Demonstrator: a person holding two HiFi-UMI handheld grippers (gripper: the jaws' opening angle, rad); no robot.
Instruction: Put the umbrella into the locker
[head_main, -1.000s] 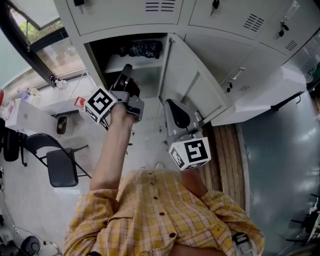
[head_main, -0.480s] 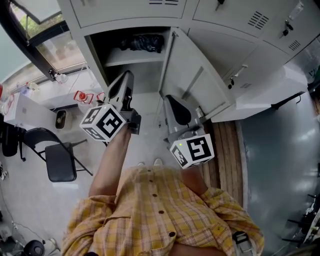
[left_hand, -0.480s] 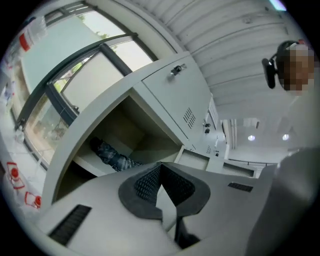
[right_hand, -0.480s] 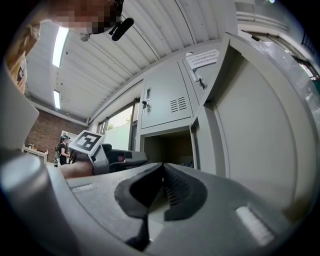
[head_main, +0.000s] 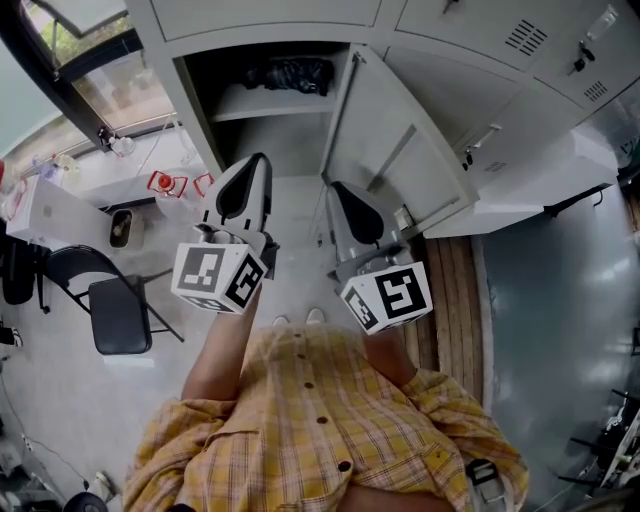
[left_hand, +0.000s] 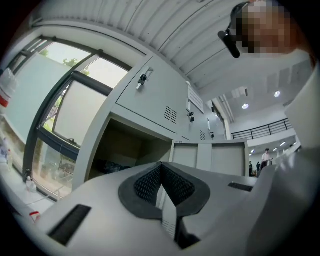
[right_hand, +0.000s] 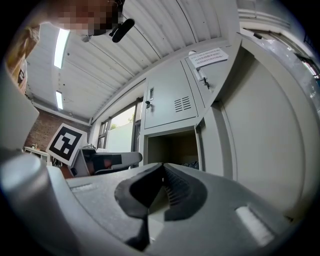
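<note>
A black folded umbrella (head_main: 295, 75) lies on the upper shelf inside the open grey locker (head_main: 205, 120); it shows as a dark bundle (left_hand: 111, 166) in the left gripper view and, small, as a dark shape (right_hand: 190, 163) in the right gripper view. My left gripper (head_main: 258, 162) is shut and empty, held in front of the locker opening, well short of the shelf. My right gripper (head_main: 336, 192) is shut too, with nothing in it, beside the open locker door (head_main: 400, 150). Both point at the locker, pads together (left_hand: 161, 167) (right_hand: 162, 167).
The open door juts out to the right of the opening. A black folding chair (head_main: 115, 310) and a white box (head_main: 50, 220) stand at the left, by the window. Closed lockers (head_main: 500, 60) run to the right. A wooden strip (head_main: 455, 300) lies on the floor.
My left gripper has drawn back out of the locker opening toward me and rolled over, so its marker cube now faces up. The umbrella stays on the shelf. The right gripper has kept still.
</note>
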